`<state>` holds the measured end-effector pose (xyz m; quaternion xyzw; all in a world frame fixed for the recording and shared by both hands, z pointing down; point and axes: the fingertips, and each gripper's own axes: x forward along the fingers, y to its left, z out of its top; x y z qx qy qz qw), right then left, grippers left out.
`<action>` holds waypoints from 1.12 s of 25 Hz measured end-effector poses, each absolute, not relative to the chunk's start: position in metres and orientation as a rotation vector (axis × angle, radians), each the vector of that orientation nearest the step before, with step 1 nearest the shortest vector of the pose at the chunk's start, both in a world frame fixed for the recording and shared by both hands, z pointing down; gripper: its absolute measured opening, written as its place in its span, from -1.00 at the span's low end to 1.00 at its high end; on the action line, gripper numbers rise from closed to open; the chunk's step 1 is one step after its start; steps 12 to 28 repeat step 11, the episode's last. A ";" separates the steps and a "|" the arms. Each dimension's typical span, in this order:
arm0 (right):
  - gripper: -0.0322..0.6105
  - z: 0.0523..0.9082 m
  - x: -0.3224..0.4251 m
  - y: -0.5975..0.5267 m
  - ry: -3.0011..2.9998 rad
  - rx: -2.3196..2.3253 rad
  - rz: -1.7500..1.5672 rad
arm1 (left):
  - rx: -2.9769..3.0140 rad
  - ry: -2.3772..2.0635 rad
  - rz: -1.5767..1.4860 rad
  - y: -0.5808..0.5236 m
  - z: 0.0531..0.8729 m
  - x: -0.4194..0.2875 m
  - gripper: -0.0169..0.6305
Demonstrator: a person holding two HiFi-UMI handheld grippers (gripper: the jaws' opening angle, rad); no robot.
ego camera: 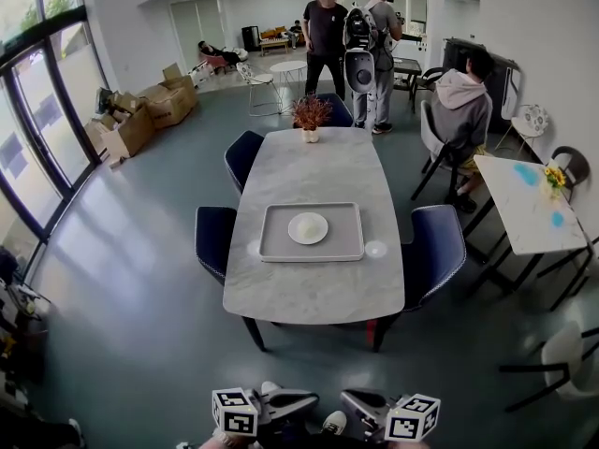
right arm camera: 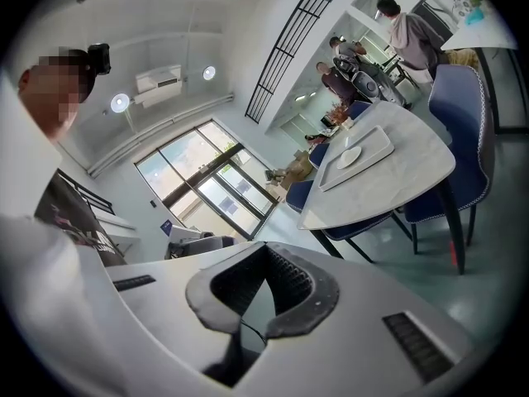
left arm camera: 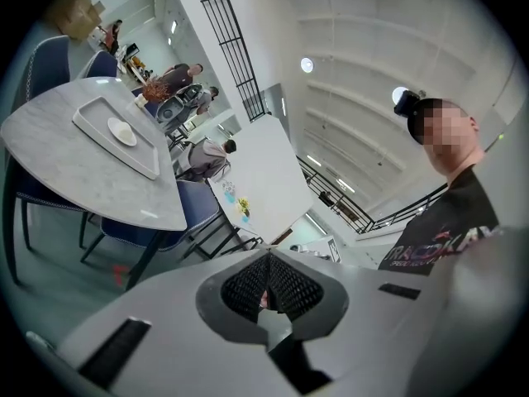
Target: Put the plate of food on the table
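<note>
Both grippers sit at btm of head view, close to my body: left gripper (ego camera: 313,400) and right gripper (ego camera: 346,399), marker cubes outward, tips pointing toward each other.

Left jaws: fully together, nothing btwn pads. Right jaws: tips meet, nothing held; pads splay a little toward the base. Neither gripper touches anything.

Desk (ego camera: 318,293): grey marble, oblong, well apart from me across the floor. Tray (ego camera: 281,246) lies flat on it, approx centre, somewhat nearer my end. Plate (ego camera: 319,237) sits inside tray, mid; pale rounded food (ego camera: 306,224) on it, can't tell what kind. So plate rests on tray, not directly on desk top.

Small white disc (ego camera: 375,249) on desk just R of tray. Potted plant (ego camera: 311,115) at far end of desk. Blue chairs (ego camera: 213,239) on both long sides.

Two people (ego camera: 326,26) stand beyond far end. One seated person (ego camera: 460,101) by a second table (ego camera: 524,204), R. Cardboard boxes (ego camera: 140,120) by windows (ego camera: 37,110), L.
</note>
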<state>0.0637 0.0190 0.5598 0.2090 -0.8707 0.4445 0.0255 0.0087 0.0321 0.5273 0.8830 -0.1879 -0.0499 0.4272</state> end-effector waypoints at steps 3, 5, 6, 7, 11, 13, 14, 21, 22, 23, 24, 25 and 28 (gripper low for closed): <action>-0.87 0.560 0.063 0.020 -2.693 0.638 1.377 | 2.209 -0.472 -0.128 0.031 0.527 0.009 -0.92; -0.87 0.561 0.062 0.021 -2.698 0.627 1.376 | 2.197 -0.479 -0.145 0.031 0.526 0.009 -0.92; -0.87 0.561 0.062 0.021 -2.701 0.623 1.374 | 2.193 -0.480 -0.150 0.031 0.526 0.008 -0.92; -0.87 0.560 0.061 0.021 -2.698 0.629 1.367 | 2.192 -0.481 -0.152 0.032 0.526 0.007 -0.92; -0.87 0.557 0.064 0.018 -2.699 0.680 1.317 | 2.190 -0.489 -0.143 0.038 0.527 0.002 -0.92; -0.87 0.557 0.064 0.018 -2.699 0.680 1.317 | 2.190 -0.489 -0.143 0.038 0.527 0.002 -0.92; -0.87 0.557 0.064 0.018 -2.699 0.680 1.317 | 2.190 -0.489 -0.143 0.038 0.527 0.002 -0.92; -0.87 0.557 0.064 0.018 -2.699 0.680 1.317 | 2.190 -0.489 -0.143 0.038 0.527 0.002 -0.92; -0.87 0.557 0.064 0.018 -2.699 0.680 1.317 | 2.190 -0.489 -0.143 0.038 0.527 0.002 -0.92; -0.87 0.557 0.064 0.018 -2.699 0.680 1.317 | 2.190 -0.489 -0.143 0.038 0.527 0.002 -0.92; -0.87 0.557 0.064 0.018 -2.699 0.680 1.317 | 2.190 -0.489 -0.143 0.038 0.527 0.002 -0.92; -0.87 0.557 0.064 0.018 -2.699 0.680 1.317 | 2.190 -0.489 -0.143 0.038 0.527 0.002 -0.92; -0.87 0.557 0.064 0.018 -2.699 0.680 1.317 | 2.190 -0.489 -0.143 0.038 0.527 0.002 -0.92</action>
